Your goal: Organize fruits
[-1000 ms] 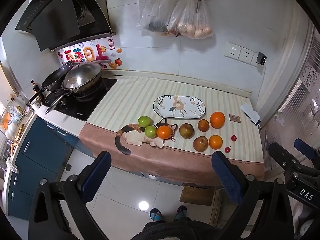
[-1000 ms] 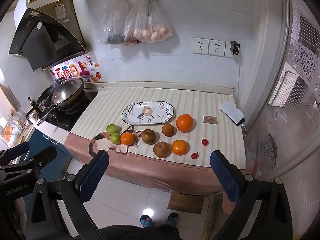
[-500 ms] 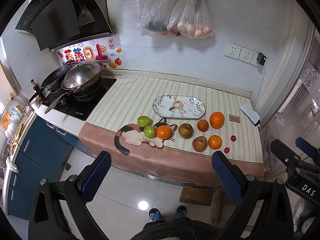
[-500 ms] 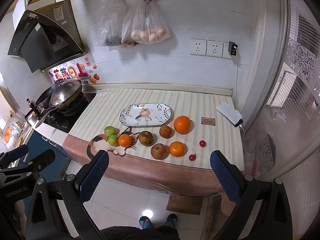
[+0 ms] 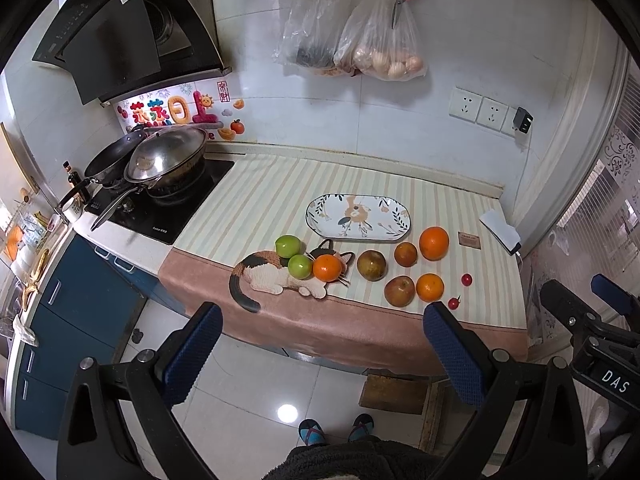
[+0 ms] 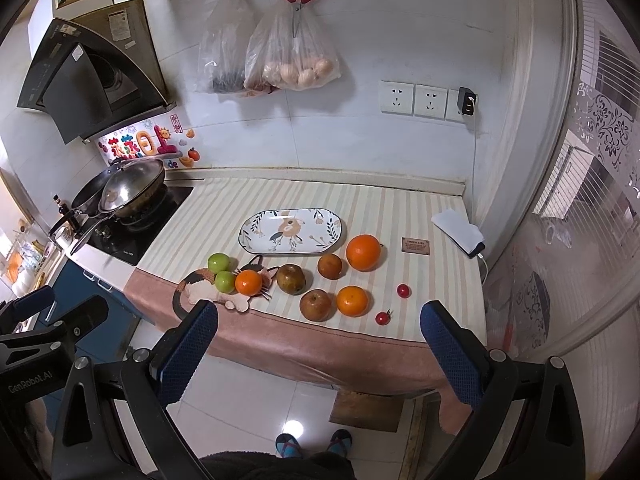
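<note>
Fruit lies on the striped counter cloth in front of an empty oval flowered plate (image 5: 358, 217) (image 6: 290, 230). Two green apples (image 5: 294, 256) (image 6: 221, 271) and an orange (image 5: 327, 267) (image 6: 248, 282) rest on a cat-shaped mat (image 5: 272, 276). To the right lie three brownish fruits (image 5: 371, 265) (image 6: 291, 278), a large orange (image 5: 433, 243) (image 6: 363, 252), a smaller orange (image 5: 430, 287) (image 6: 352, 301) and two cherry tomatoes (image 5: 466, 279) (image 6: 403, 290). My left gripper (image 5: 324, 348) and right gripper (image 6: 320, 344) are both open and empty, held well back from the counter above the floor.
A stove with a lidded wok (image 5: 168, 160) stands at the left end of the counter. A phone with a white cloth (image 6: 460, 232) and a small brown tag (image 6: 416, 246) lie at the right end. Plastic bags (image 5: 360, 40) and red scissors hang on the wall.
Both views have shifted only slightly; the fruit sits a little lower and to the left in the right wrist view. Nothing on the counter has moved, and both grippers stay open.
</note>
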A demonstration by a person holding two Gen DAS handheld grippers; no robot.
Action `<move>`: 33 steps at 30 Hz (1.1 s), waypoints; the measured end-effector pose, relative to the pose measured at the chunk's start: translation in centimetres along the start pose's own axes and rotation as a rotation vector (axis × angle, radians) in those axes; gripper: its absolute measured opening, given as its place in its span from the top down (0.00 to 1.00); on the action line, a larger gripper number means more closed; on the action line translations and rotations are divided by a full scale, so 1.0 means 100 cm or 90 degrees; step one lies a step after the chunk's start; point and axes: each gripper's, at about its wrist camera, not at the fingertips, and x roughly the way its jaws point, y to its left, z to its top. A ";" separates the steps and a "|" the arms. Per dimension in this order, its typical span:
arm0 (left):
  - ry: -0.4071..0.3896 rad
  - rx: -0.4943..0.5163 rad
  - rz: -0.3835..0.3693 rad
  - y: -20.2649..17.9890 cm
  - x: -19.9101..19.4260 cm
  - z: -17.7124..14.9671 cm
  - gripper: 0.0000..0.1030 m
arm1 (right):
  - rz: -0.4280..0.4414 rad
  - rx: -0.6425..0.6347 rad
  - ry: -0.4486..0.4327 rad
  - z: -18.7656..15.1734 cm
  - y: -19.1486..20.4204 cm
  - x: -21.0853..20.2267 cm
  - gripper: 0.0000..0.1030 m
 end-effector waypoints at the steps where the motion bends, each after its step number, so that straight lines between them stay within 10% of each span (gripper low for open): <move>1: 0.001 0.000 0.000 0.001 0.000 0.002 0.00 | 0.000 0.000 0.000 0.000 0.000 0.000 0.00; 33: 0.000 -0.002 0.002 -0.006 -0.003 0.005 0.00 | -0.002 -0.009 0.001 0.007 0.001 0.001 0.00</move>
